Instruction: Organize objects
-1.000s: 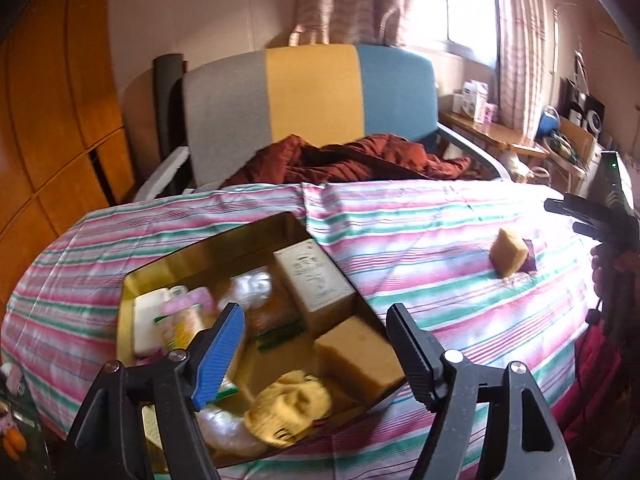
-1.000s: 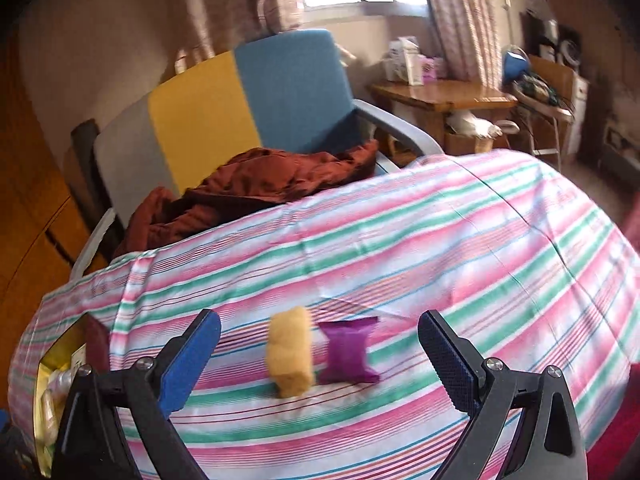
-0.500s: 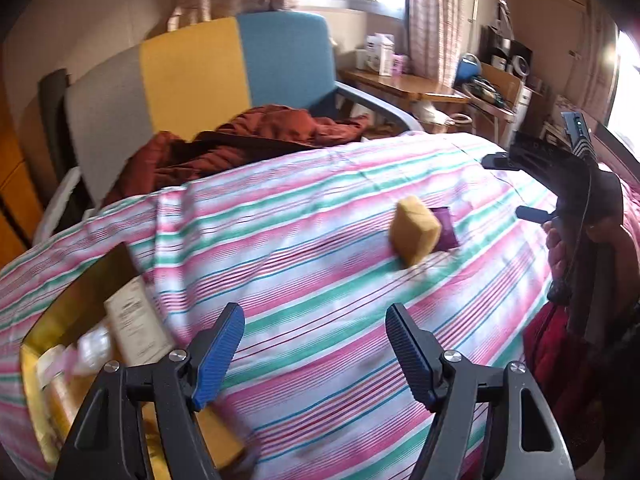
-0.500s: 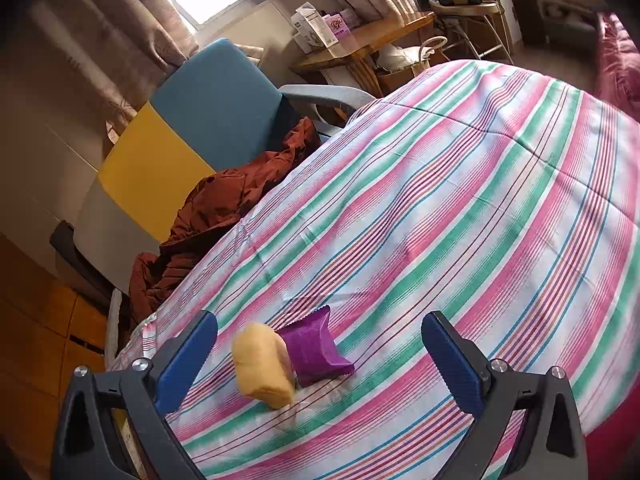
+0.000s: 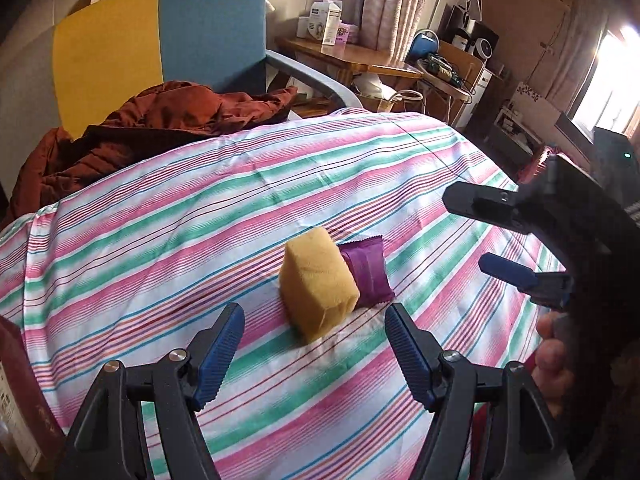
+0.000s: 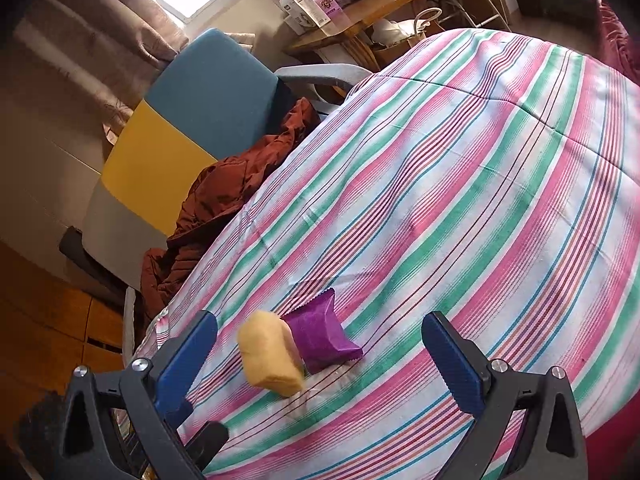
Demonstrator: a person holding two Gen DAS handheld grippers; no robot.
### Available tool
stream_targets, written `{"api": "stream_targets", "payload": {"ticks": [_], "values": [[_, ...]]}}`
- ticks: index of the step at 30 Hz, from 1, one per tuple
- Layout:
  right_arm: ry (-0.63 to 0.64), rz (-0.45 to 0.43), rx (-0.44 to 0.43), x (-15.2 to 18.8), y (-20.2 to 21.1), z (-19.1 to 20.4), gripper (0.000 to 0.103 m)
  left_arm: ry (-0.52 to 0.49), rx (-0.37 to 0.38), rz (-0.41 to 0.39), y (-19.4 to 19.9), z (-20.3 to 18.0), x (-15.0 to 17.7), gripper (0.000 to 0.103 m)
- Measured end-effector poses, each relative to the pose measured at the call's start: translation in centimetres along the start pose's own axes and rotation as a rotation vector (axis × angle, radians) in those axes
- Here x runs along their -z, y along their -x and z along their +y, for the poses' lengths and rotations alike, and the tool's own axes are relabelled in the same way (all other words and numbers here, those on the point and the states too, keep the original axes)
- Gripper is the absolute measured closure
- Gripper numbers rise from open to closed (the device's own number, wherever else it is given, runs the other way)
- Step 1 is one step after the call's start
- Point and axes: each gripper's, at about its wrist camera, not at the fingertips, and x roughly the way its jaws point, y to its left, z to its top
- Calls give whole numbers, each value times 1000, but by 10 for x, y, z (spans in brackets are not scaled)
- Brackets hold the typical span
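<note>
A yellow sponge (image 5: pixel 318 282) lies on the striped tablecloth (image 5: pixel 200 216) with a purple packet (image 5: pixel 366 272) touching its right side. My left gripper (image 5: pixel 313 312) is open, its blue pads standing either side of the sponge's near end and short of it. In the right wrist view the sponge (image 6: pixel 270 354) and the packet (image 6: pixel 322 334) lie just beyond my right gripper (image 6: pixel 319 320), which is open and holds nothing. The right gripper (image 5: pixel 466 230) also shows at the right of the left wrist view, held by a hand (image 5: pixel 552 360).
Behind the table stands a chair (image 5: pixel 160 40) with a grey, yellow and blue back, and a rust-brown jacket (image 5: pixel 160 120) lies on it. A corner of a dark red box (image 5: pixel 16 380) shows at the lower left. A cluttered wooden side table (image 5: pixel 344 52) is further back.
The left gripper swung right, away from the gold tin of items, and now faces the sponge and packet up close. The right gripper rolled, so its view tilted; sponge and packet stay put.
</note>
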Motion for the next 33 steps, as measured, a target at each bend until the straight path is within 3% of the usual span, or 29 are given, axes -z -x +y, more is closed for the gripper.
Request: {"api": "stream_targets", "payload": {"ticks": [7,8,10,13,16,19,23,25,28,33], "values": [[-7,5,-1,-2,-3,0,0,32,-28,100,-65,4,-18,30],[-5,7,3,-2,-4,0,0,48,-31,121,-73,9,-16,33],[3,11,19,-1,-6,0,0,99,40,139,-79,21,-10,53],[28,18,38,0,-10,2,1,94,45,97,-61,25,2,65],[104,36,79,2,-20,12,8,90,43,74,-40,29,17,66],[234,80,147,10,-36,26,23,105,42,79,-28,36,39,67],[352,150,221,24,-62,39,28,139,62,71,-7,41,69,67],[371,184,212,28,-72,41,28,132,58,61,3,40,80,68],[426,188,244,35,-83,47,30,133,68,57,15,39,95,68],[464,228,288,38,-103,45,56,132,65,42,33,39,112,68]]}}
